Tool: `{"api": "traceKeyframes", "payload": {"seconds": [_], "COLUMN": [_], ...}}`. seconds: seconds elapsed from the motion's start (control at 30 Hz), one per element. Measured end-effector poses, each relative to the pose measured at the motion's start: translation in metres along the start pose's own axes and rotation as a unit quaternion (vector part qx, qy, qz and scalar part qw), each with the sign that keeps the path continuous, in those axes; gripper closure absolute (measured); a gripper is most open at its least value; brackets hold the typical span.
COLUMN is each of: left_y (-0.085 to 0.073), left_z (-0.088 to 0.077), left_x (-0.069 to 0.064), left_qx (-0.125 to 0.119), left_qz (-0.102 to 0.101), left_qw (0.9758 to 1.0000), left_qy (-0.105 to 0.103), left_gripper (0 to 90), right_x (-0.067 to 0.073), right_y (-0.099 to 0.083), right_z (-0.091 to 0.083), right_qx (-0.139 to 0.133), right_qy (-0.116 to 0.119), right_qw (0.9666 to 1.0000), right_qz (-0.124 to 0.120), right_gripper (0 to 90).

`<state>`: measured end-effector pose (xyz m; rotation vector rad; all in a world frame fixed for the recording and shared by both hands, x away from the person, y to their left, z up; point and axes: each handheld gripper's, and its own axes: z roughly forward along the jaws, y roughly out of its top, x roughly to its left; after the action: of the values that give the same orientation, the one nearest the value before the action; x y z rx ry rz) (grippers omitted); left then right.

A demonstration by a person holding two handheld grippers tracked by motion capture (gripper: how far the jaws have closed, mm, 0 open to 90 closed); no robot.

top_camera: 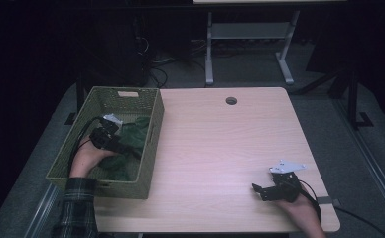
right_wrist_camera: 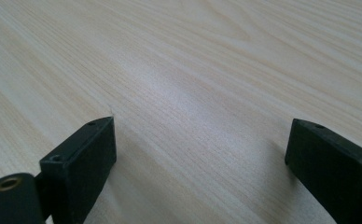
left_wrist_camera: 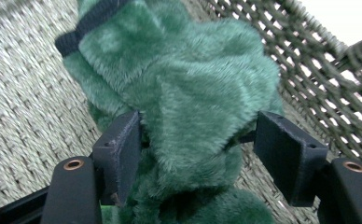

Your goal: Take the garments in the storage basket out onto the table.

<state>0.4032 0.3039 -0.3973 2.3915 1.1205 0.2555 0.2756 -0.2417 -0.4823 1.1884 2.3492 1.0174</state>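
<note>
Here the left gripper is standing open inside the green basket, its jaws on both sides of the green plush cloth, the right one not pressing; I think it should be sinking deeper before closing. The left gripper view is showing this gap, while the high view is showing the right gripper resting open on the table.

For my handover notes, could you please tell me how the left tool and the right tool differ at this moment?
The left tool reaches down into the green woven basket; the right tool rests low over the bare wooden table. The left tool has green plush fabric between its jaws, the left pad touching it and the right pad apart; the right tool has nothing between its jaws. Both are black, hand-held, and open.
</note>
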Motion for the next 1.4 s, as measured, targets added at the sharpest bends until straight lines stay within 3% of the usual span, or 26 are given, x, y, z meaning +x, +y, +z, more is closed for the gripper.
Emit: {"api": "traceKeyframes", "payload": {"seconds": [0.17, 0.3, 0.33, 0.4, 0.6, 0.8, 0.87, 1.03, 1.2, 1.33, 1.4], "left_y": [-0.002, -0.003, -0.003, -0.003, 0.001, 0.002, 0.002, 0.004, 0.008, 0.011, 0.015], "left_z": [0.004, 0.006, 0.005, 0.003, -0.006, -0.019, -0.026, -0.039, -0.054, -0.064, -0.073], "left_x": [0.001, 0.002, 0.002, 0.002, 0.002, 0.004, 0.005, 0.005, 0.001, -0.002, -0.003], "left_qx": [0.012, 0.021, 0.021, 0.016, 0.009, -0.02, -0.039, -0.073, -0.102, -0.113, -0.127], "left_qz": [-0.005, -0.006, -0.005, -0.009, -0.018, -0.036, -0.051, -0.058, -0.064, -0.062, -0.063], "left_qw": [0.9999, 0.9997, 0.9997, 0.9997, 0.9996, 0.9989, 0.9976, 0.9949, 0.9921, 0.9912, 0.9894], "left_qy": [0.0, -0.011, -0.013, -0.019, -0.018, -0.02, -0.027, -0.037, -0.037, -0.032, -0.033], "left_gripper": [34.6, 51.3, 51.3, 63.9, 71.8, 73.9, 75.4, 75.6, 75.6, 75.7, 76.1], "right_x": [0.0, 0.0, 0.0, 0.0, 0.0, 0.0, 0.0, 0.0, 0.0, 0.0, 0.0], "right_y": [0.0, 0.0, 0.0, 0.0, 0.0, 0.0, 0.0, 0.0, 0.0, 0.0, 0.0], "right_z": [0.0, 0.0, 0.0, 0.0, 0.0, 0.0, 0.0, 0.0, 0.0, 0.0, 0.0], "right_qx": [0.0, 0.0, 0.0, 0.0, 0.0, 0.0, 0.0, 0.0, 0.0, 0.0, 0.0], "right_qy": [0.0, 0.0, 0.0, 0.0, 0.0, 0.0, 0.0, 0.0, 0.0, 0.0, 0.0], "right_qw": [1.0, 1.0, 1.0, 1.0, 1.0, 1.0, 1.0, 1.0, 1.0, 1.0, 1.0], "right_qz": [0.0, 0.0, 0.0, 0.0, 0.0, 0.0, 0.0, 0.0, 0.0, 0.0, 0.0], "right_gripper": [8.5, 8.5, 8.5, 8.5, 8.5, 8.5, 8.5, 8.5, 8.5, 8.5, 8.6]}}
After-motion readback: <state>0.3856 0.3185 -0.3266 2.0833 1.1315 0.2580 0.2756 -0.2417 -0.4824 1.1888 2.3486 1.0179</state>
